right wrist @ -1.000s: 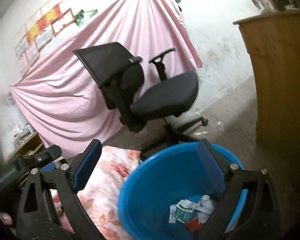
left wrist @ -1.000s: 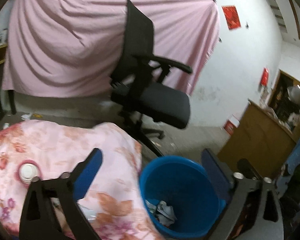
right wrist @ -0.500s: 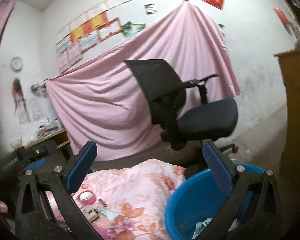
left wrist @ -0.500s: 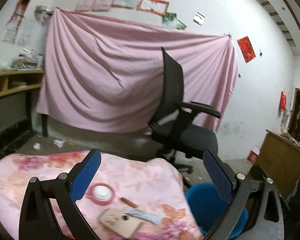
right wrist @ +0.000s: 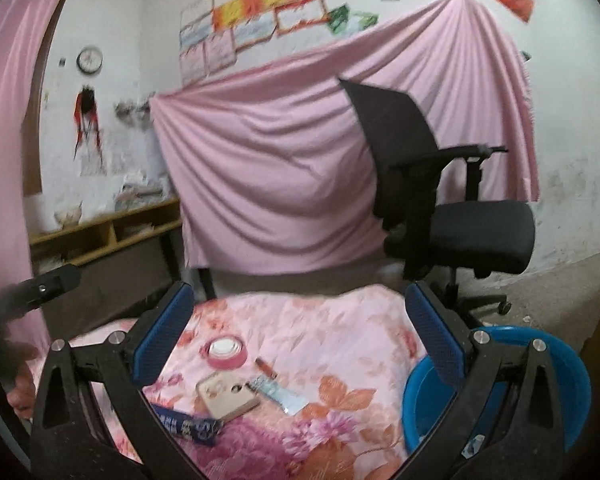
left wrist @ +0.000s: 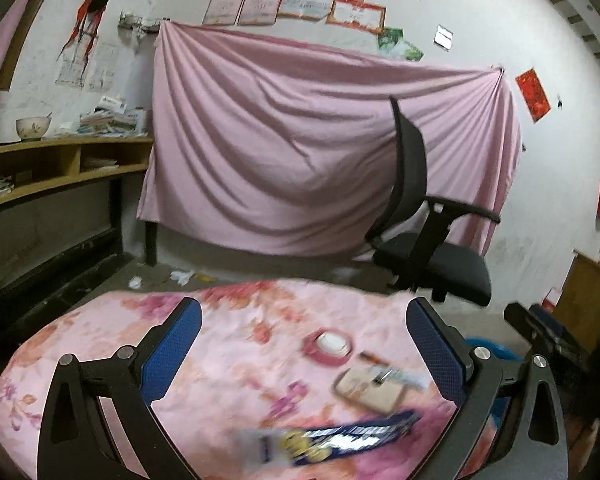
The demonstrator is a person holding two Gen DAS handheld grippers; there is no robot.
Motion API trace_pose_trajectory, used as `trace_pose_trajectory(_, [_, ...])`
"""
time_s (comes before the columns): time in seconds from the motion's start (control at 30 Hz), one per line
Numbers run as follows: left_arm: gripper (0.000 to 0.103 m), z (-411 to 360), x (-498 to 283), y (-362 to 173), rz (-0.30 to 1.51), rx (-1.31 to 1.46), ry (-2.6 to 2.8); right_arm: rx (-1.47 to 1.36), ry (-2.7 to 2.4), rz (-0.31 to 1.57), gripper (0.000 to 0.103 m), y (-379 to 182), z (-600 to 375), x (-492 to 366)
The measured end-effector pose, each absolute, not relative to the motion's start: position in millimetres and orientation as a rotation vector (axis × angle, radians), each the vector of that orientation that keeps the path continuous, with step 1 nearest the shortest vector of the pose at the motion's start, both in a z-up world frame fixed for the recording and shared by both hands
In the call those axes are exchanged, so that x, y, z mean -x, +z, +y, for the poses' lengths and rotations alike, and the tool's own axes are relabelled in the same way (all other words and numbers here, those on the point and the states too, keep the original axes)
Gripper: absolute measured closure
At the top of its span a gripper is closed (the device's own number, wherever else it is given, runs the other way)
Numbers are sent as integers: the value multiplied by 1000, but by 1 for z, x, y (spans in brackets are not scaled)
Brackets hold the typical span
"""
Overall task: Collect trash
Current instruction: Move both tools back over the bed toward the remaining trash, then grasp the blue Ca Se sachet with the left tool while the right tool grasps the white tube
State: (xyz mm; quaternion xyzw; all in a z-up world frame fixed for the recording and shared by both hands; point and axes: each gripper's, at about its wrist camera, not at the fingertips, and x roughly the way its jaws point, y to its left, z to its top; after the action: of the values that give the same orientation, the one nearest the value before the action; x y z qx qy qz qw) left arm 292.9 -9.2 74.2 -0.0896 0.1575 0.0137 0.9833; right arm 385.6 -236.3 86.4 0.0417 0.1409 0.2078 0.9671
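Left gripper (left wrist: 302, 344): blue-padded fingers (left wrist: 171, 350) spread wide, nothing between them, hovering over the table with the pink floral cloth (left wrist: 112, 336). Right gripper (right wrist: 300, 338): fingers (right wrist: 162, 334) likewise wide apart and empty, above the same cloth.

On the cloth, near edge: a dark blue printed snack wrapper (left wrist: 332, 442), lying flat, blurred in the left view. Just beyond it a beige phone-shaped flat case (right wrist: 227, 394); a silvery crumpled foil packet (right wrist: 278, 394) touches its right side. Farther out, a small red-brown stick (right wrist: 266, 366), then a pink tape roll with a white centre (right wrist: 225, 353).

Right of the table, lower down: a round blue plastic basin (right wrist: 568, 364), scraps of litter inside, partly hidden by the right finger.

Far side: a black mesh office chair (right wrist: 440, 200) before a pink draped sheet (left wrist: 280, 152); a wooden shelf (left wrist: 64, 164) at far left.
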Motion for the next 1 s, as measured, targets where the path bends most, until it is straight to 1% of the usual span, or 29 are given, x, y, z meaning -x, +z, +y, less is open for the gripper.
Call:
trace_pose_trajectory(0.1, [3, -1, -293, 57, 374, 157, 11, -55, 430, 347, 0, 77, -231, -394])
trace_pose_trajectory(0.23, [3, 3, -294, 37, 439, 114, -46, -3, 442, 481, 0, 60, -225, -411])
trace_pose_trajectory(0.5, [3, -14, -307, 5, 576, -30, -214, 177, 491, 737, 1, 20, -209, -431])
trace_pose_trajectory(0.6, [3, -19, -313, -5, 623, -84, -279, 229, 508, 798, 5, 9, -203, -433])
trace_pose_trajectory(0.73, [3, -30, -322, -13, 662, -162, -344, 269, 514, 834, 10, -1, -195, -433])
trace_pose_trajectory(0.87, [4, -38, -330, -18, 690, -215, -398, 275, 511, 842, 11, -4, -191, -435])
trace_pose_trajectory(0.9, [4, -40, -333, -20, 700, -228, -414, 271, 511, 843, 11, -4, -191, -436])
trace_pose_trajectory(0.93, [8, -43, -336, -22, 711, -245, -431, 269, 508, 844, 12, -4, -190, -438])
trace_pose_trajectory(0.97, [14, -45, -337, -22, 718, -257, -440, 269, 504, 845, 12, -4, -189, -439])
trace_pose_trajectory(1.0, [18, -49, -339, -24, 729, -278, -452, 269, 499, 845, 12, -4, -189, -441])
